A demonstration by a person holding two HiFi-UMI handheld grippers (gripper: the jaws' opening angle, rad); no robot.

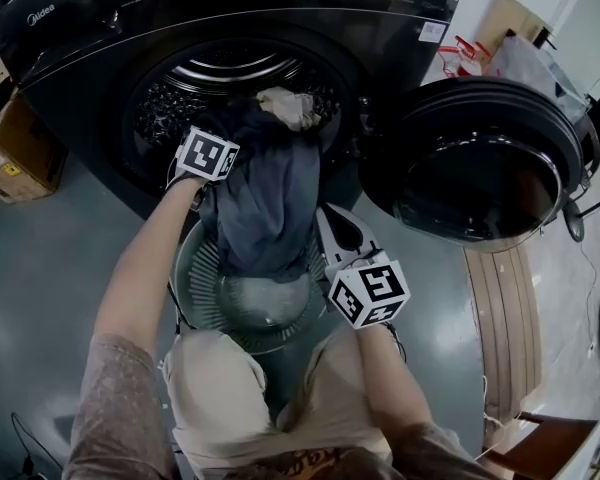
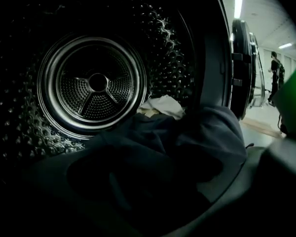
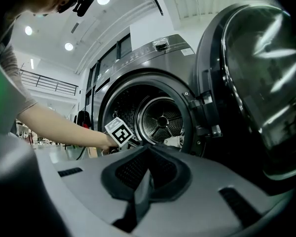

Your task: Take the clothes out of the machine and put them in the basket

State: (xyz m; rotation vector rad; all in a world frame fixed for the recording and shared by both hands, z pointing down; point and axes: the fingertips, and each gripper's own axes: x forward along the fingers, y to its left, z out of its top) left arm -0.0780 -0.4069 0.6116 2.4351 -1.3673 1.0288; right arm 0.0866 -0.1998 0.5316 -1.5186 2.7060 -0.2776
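Note:
A dark blue-grey garment [image 1: 270, 198] hangs from the washing machine's drum mouth [image 1: 150, 108] down into the round grey-green basket [image 1: 195, 268] on the floor. A pale cloth [image 1: 290, 106] lies behind it in the drum. My left gripper [image 1: 220, 143] is at the drum mouth, on the garment's left side. In the left gripper view the jaws [image 2: 153, 201] stand wide and dark, with the garment [image 2: 187, 142] lying across them and the pale cloth [image 2: 163, 106] beyond. My right gripper [image 1: 332, 223] is shut beside the garment's right edge. Nothing shows between its jaws [image 3: 148, 149].
The round machine door [image 1: 480, 158] stands swung open to the right. A cardboard box [image 1: 10, 153] sits left of the machine, and wooden slats [image 1: 505, 308] lie on the floor at right. A person [image 2: 275, 75] stands far off beyond the door.

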